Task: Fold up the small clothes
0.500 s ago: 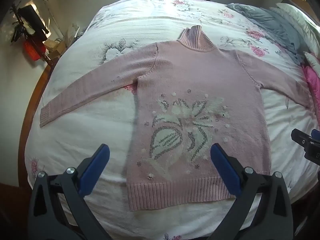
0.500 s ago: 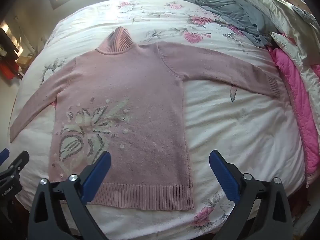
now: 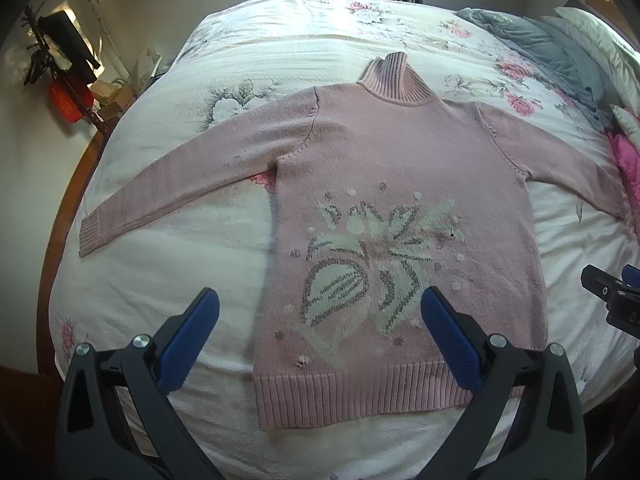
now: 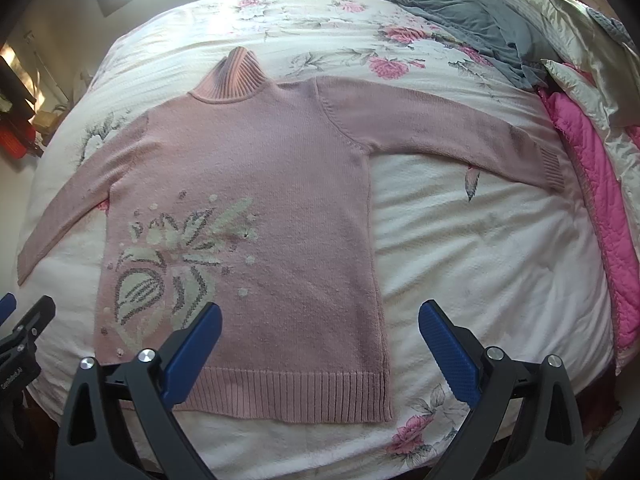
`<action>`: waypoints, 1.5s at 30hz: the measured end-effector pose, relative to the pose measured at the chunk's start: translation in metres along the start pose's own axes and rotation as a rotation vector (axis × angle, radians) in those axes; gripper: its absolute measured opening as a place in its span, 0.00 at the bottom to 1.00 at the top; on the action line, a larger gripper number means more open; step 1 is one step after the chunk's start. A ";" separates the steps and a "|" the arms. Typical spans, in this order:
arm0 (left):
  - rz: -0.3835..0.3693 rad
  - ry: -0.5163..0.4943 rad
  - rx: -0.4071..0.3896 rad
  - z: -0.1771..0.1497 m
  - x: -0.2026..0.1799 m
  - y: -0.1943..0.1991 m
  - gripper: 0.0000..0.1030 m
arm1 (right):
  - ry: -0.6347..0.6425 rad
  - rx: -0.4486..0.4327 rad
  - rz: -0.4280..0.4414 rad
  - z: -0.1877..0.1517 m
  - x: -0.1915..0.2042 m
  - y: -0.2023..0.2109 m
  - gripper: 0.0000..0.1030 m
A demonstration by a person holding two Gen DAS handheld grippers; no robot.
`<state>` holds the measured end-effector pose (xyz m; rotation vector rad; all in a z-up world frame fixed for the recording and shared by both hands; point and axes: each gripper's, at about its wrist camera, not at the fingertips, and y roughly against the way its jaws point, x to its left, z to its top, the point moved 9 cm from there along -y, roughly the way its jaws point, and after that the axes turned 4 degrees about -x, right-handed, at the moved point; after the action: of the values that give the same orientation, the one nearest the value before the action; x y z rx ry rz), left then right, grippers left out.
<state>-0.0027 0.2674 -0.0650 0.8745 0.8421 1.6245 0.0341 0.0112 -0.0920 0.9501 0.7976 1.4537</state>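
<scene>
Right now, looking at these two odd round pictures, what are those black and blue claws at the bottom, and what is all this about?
No robot here: a person holds a two-finger gripper in each hand, and each carries a wide-angle camera looking forward along its fingers. That lens bends the room into a round shape.

One picture comes from the left gripper, the other from the right gripper. The black arms with blue pads are their fingers. Both are spread wide and hold nothing.

In front lies a bed with a flowered cover. On it, a pink sweater with a high ribbed collar is spread flat, sleeves stretched out sideways, a pale flower pattern knitted on its front. It is not yet folded. Grey bedding and a bright pink quilt lie along one side.
</scene>
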 end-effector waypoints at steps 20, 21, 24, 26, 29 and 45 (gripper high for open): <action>0.046 -0.022 -0.015 -0.001 0.006 0.005 0.96 | 0.030 0.058 -0.079 -0.006 -0.009 0.003 0.96; 0.055 -0.026 -0.016 -0.001 0.006 0.006 0.96 | 0.030 0.060 -0.080 -0.007 -0.009 0.003 0.96; 0.061 -0.027 -0.023 -0.001 0.007 0.006 0.96 | 0.031 0.039 -0.081 -0.006 -0.009 0.004 0.96; 0.018 -0.005 -0.020 -0.002 0.004 0.006 0.96 | 0.029 0.028 -0.081 -0.005 -0.009 0.004 0.96; -0.037 0.021 -0.017 -0.003 -0.002 0.005 0.96 | 0.021 0.024 -0.076 -0.006 -0.010 0.005 0.96; -0.049 -0.012 -0.001 0.009 -0.039 -0.025 0.97 | -0.028 -0.036 -0.082 0.011 -0.067 -0.010 0.96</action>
<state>0.0238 0.2354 -0.0871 0.8560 0.8481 1.5752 0.0483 -0.0549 -0.1032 0.8991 0.7784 1.3765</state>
